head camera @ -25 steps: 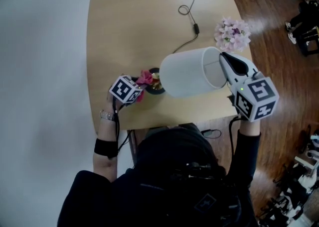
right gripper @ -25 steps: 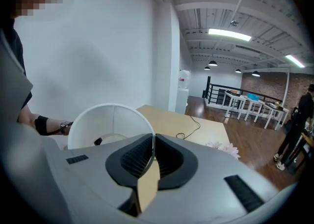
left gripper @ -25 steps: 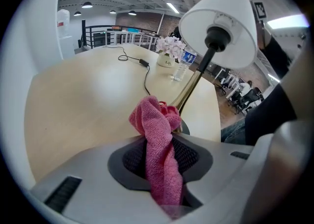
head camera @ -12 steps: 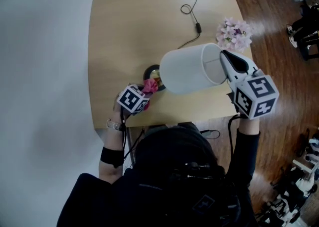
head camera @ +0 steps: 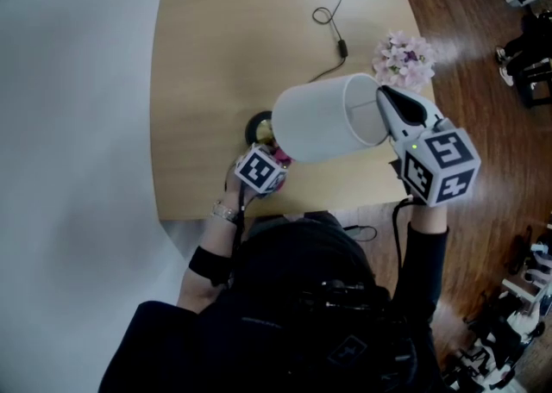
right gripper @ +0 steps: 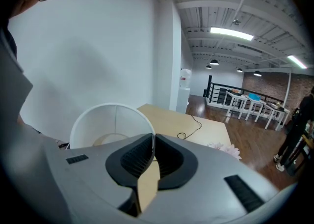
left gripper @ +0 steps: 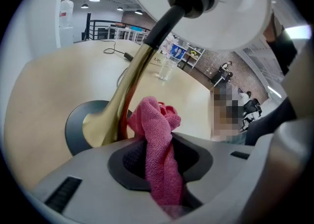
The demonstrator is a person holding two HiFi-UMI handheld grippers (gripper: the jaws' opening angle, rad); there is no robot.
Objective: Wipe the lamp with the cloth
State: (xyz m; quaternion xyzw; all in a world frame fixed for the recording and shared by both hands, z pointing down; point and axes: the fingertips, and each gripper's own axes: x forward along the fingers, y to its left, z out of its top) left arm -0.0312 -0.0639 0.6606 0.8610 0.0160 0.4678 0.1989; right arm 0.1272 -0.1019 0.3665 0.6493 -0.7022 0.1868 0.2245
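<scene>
One table (head camera: pixel 198 55), one lamp (head camera: pixel 315 120), one cloth (left gripper: pixel 157 120), left tool (left gripper: pixel 158 142), right tool (right gripper: pixel 153 142).

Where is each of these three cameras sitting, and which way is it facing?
Head view: on the person's head, facing steeply down at table, lamp, left gripper, right gripper; their head and arms show.
Left gripper view: rides the left gripper, looking along jaws shut on the cloth toward the lamp's stem; only jaws show.
Right gripper view: rides the right gripper, looking along jaws shut on the shade across the table; jaws show.
Shared: all three show lamp and table.
</scene>
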